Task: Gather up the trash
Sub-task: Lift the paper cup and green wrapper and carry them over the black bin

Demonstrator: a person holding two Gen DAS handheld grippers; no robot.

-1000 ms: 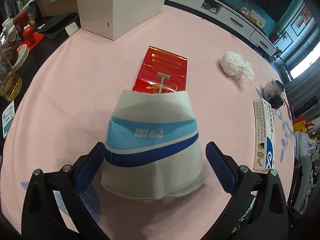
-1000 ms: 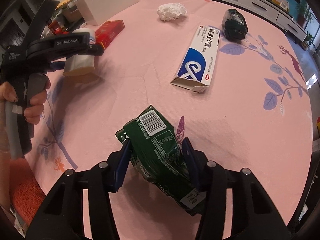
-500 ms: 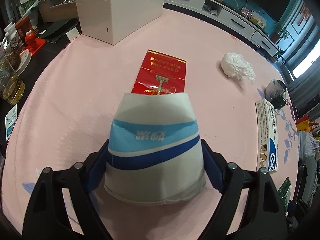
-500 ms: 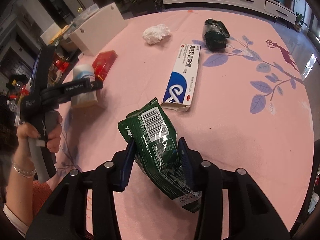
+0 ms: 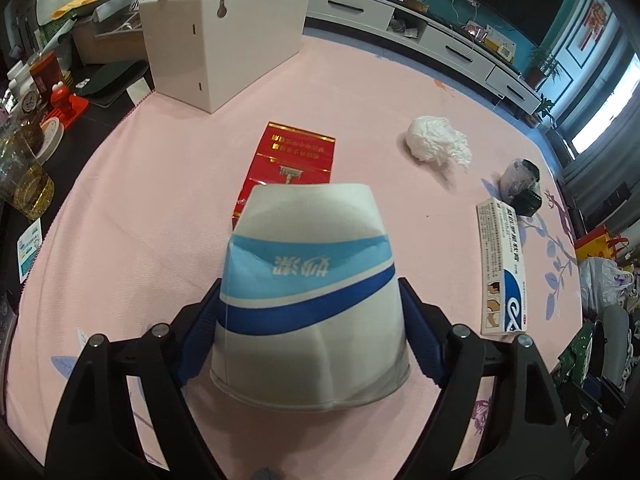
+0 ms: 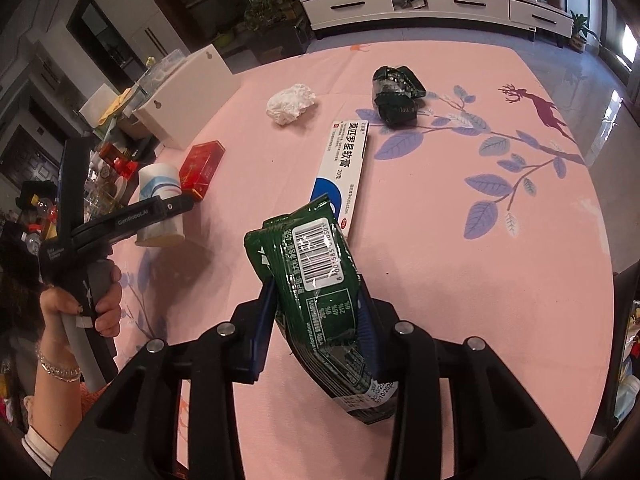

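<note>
The left gripper (image 5: 310,326) has its jaws set wide, with the blue pads pressed against both sides of a white paper cup (image 5: 310,300) with blue bands, held upside down in the lower centre of the left wrist view. The right gripper (image 6: 316,326) has its jaws much narrower and closing on a crumpled green snack wrapper (image 6: 320,292) with a white barcode, which stands up between the pads in the lower centre of the right wrist view, clear of the pink cloth on the desk (image 6: 440,240). The left wrist view shows the cup's printed characters, a red cigarette pack (image 5: 290,164) just beyond it, a crumpled white tissue (image 5: 436,144) at upper right, a dark wrapped bundle (image 5: 520,184) near the right edge and a white and blue ointment box (image 5: 502,268) below it; a white box (image 5: 224,40) sits at upper left. The right wrist view alone shows the person's hand (image 6: 94,300) on the left gripper's handle at lower left, with a bracelet on the wrist, and the cup seen from the side beside the red pack. It also shows the purple leaf and deer print across the right of the cloth.
</note>
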